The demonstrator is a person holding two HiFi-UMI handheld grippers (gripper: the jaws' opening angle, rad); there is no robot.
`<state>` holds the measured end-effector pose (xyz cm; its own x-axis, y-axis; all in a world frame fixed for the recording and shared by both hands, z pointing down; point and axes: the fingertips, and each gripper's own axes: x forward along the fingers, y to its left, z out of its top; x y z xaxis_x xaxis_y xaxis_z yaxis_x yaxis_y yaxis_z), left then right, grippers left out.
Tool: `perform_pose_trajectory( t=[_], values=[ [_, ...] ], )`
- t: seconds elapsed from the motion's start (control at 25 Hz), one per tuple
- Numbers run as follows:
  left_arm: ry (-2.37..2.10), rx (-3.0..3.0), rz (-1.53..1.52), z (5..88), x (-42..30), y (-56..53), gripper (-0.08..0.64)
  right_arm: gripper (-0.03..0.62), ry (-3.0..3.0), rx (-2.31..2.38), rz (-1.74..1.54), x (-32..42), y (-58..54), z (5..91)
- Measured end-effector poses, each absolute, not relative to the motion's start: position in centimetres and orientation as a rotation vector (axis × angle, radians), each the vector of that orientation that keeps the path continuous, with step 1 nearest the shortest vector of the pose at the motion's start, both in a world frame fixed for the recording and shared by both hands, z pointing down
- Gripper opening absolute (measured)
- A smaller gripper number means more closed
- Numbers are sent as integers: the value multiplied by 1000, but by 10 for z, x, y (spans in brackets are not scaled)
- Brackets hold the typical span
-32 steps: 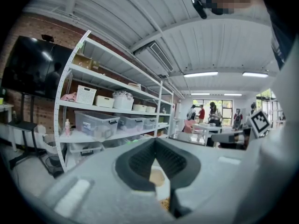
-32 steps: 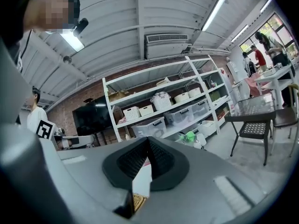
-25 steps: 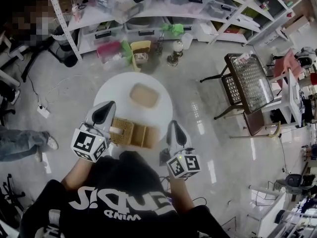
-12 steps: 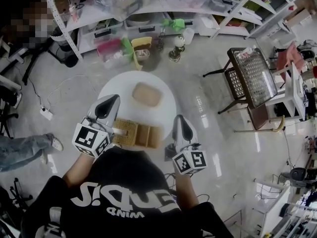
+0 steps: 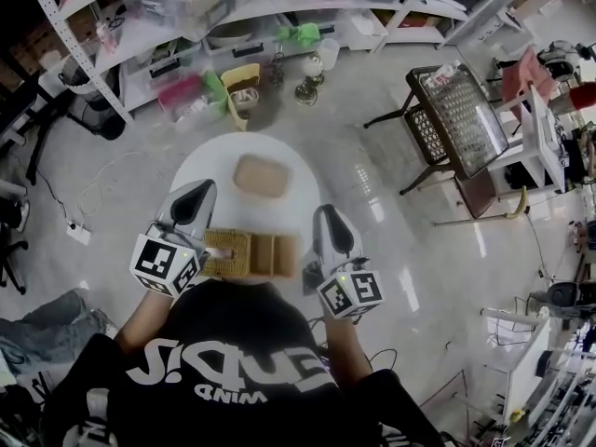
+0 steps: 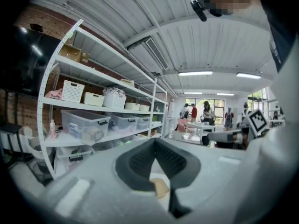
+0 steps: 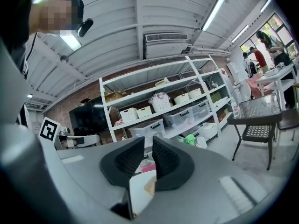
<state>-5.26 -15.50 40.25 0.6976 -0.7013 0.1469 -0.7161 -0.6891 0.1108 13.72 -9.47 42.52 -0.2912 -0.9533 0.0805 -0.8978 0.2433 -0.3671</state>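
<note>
Woven divided basket (image 5: 250,254) — looks light, stiff, rough enough to grip.
Flanking it, left hand-held gripper (image 6: 155,141) pressed together, right hand-held gripper (image 7: 148,143) slightly spread, both empty — I'd pinch an end wall.

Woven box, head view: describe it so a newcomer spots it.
Start at the round white table. At its near edge, between the left gripper and right gripper, sits the woven box. Unlike the tan tray beyond it, it is split into compartments.
</note>
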Motion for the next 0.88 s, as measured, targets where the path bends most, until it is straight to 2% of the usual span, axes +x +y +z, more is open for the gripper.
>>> perform_pose_trajectory(
  t=[0.08, 0.32, 0.88],
  values=[
    [-1145, 2748, 139, 403, -49, -157, 2, 70, 2351, -1756, -526, 139, -97, 426],
    [-1131, 2749, 156, 407, -47, -163, 2, 220, 2406, -1666, -608, 130, -112, 438],
    [-1144, 2730, 181, 417, -46, -173, 2, 238, 2483, -1572, -953, 118, -158, 531]
  ],
)
